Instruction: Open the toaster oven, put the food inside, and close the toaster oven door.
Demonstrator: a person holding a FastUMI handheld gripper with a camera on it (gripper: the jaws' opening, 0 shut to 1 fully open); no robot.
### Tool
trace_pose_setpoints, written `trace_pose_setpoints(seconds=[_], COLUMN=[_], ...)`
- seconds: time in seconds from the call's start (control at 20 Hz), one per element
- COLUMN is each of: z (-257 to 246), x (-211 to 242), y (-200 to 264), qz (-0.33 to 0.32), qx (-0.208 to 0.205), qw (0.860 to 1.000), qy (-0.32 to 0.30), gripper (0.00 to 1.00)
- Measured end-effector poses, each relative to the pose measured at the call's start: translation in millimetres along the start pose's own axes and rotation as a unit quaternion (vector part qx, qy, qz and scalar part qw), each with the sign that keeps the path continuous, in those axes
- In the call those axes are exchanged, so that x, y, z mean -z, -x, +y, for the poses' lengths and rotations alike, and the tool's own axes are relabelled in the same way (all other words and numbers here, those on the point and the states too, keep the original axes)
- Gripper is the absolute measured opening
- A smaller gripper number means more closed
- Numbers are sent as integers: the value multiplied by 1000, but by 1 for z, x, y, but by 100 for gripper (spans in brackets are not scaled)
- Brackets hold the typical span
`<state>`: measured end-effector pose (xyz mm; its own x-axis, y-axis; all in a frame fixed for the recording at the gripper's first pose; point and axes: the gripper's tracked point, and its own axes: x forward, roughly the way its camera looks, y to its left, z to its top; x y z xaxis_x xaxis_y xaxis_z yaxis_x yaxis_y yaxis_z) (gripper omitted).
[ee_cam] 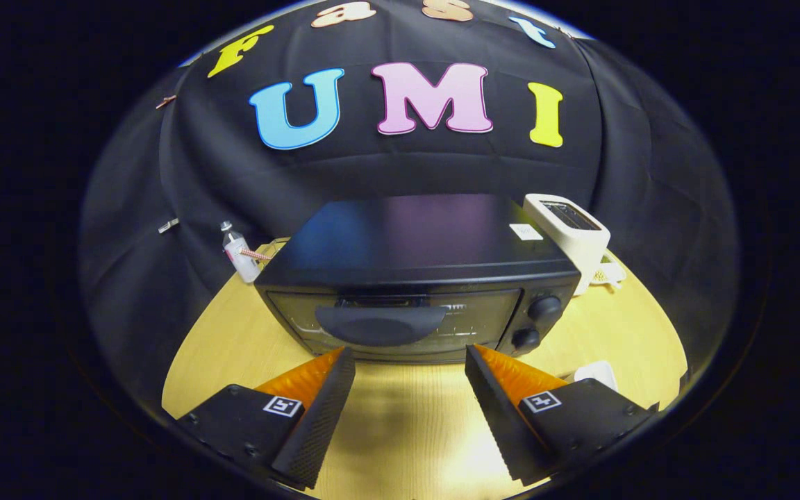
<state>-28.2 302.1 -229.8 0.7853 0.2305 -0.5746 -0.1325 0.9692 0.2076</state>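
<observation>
We see the toaster oven (417, 278) on the worktop (407, 430), door (393, 323) shut, just ahead of our hand-held gripper (410, 361), whose fingers are spread and empty. Food isn't identifiable. Fits pre-opening or after closing; can't tell which.

The hand-held two-finger gripper (410, 357) points forward and a little downward, its two fingers reaching in from below as a matched pair. The fingers (317, 410) are spread wide apart with nothing between them, their ribbed inner faces turned toward each other across the gap and their tips level with one another. Each finger widens back into a blocky mount carrying a small square black-and-white marker tag on its upper face, one tag on the left and one on the right.
</observation>
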Motion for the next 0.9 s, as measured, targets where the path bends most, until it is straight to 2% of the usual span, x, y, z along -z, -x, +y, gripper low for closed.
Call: trace_pose_setpoints(seconds=[0.15,0.45,0.9], z=[-5,-17,-71], x=[-10,-26,-129], y=[11,63,158], qz=[-17,-51,-165], qx=[-5,-17,7], qw=[1000,998,985], qy=[10,41,43], gripper=[99,99,99])
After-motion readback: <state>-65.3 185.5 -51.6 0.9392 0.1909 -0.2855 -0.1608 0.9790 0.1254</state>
